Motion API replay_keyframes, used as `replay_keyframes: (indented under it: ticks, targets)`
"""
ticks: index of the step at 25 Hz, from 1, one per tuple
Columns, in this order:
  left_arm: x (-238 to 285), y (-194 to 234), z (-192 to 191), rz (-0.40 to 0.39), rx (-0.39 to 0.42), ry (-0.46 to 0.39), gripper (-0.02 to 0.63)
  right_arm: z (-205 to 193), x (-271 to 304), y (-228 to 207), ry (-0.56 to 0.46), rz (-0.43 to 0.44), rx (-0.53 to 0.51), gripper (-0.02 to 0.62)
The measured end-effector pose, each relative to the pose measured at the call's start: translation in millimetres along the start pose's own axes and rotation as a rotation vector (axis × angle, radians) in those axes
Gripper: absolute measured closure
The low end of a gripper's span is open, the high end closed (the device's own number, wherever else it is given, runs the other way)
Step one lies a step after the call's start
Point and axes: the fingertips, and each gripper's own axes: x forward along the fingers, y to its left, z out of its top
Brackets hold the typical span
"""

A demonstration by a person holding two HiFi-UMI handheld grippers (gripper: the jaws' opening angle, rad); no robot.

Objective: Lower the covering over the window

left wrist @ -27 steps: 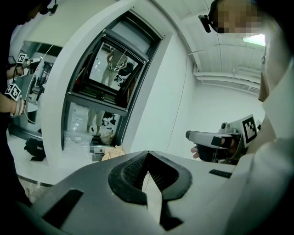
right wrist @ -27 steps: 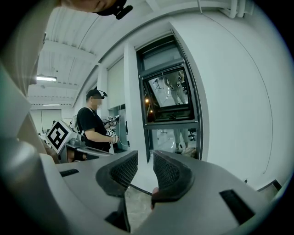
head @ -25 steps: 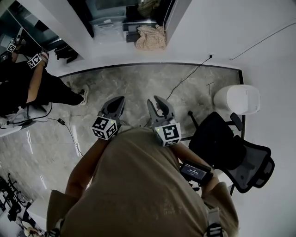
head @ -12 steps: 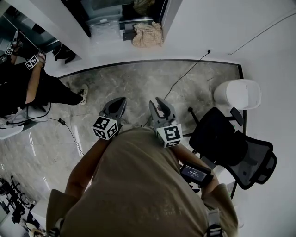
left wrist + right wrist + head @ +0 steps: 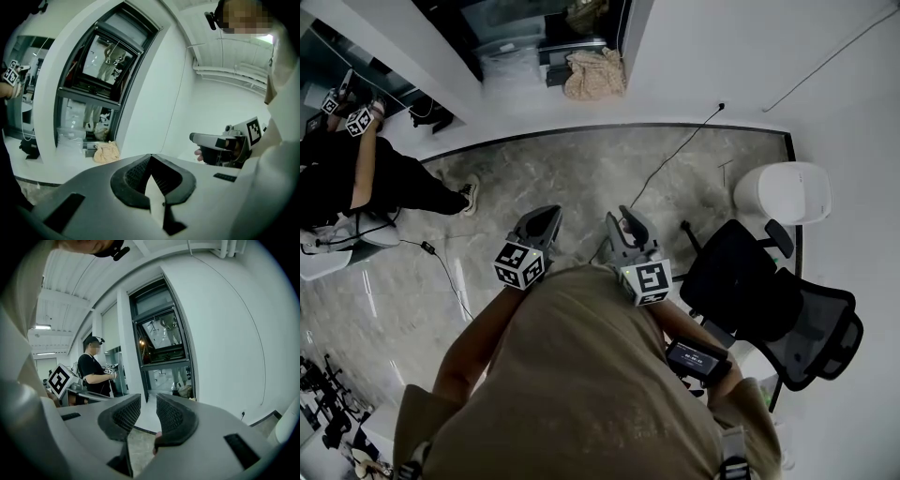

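Note:
The dark-framed window (image 5: pixel 546 26) stands in the white wall ahead; no covering shows over its glass (image 5: pixel 110 55), which also appears in the right gripper view (image 5: pixel 163 333). Both grippers are held up in front of the chest, well short of the window. My left gripper (image 5: pixel 547 217) is shut, its ribbed pads (image 5: pixel 140 169) meeting with nothing between them. My right gripper (image 5: pixel 624 219) is open, a clear gap between its pads (image 5: pixel 174 417), and it holds nothing. From the left gripper view the right gripper (image 5: pixel 219 142) shows off to the side.
A black office chair (image 5: pixel 769 300) and a white round bin (image 5: pixel 783 192) stand at the right. A cable (image 5: pixel 675 159) runs from a wall socket across the marble floor. A beige bundle (image 5: pixel 592 73) lies at the window's foot. Another person (image 5: pixel 366 183) with grippers stands left.
Both grippers have drifted slightly to the right and down in the head view; the jaws have not changed. The other person's hands have shifted a little.

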Motion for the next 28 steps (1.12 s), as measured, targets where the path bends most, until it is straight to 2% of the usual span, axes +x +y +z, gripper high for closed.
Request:
replay_keyframes:
  ticks: [13, 19, 24, 28]
  targets:
    - [46, -71, -25, 0.048, -0.045, -0.016, 0.592, -8, -61, -72, -0.002, 0.021, -0.02, 0.489]
    - [43, -81, -30, 0.084, -0.081, -0.02, 0.592, -9, -68, -79, 0.002, 0.051, -0.023, 0.489]
    - [35, -73, -30, 0.117, -0.101, -0.02, 0.592, -6, -62, -74, 0.015, 0.078, -0.003, 0.489]
    - [33, -73, -31, 0.099, -0.095, -0.012, 0.592, -7, -57, -69, 0.018, 0.095, 0.021, 0.489]
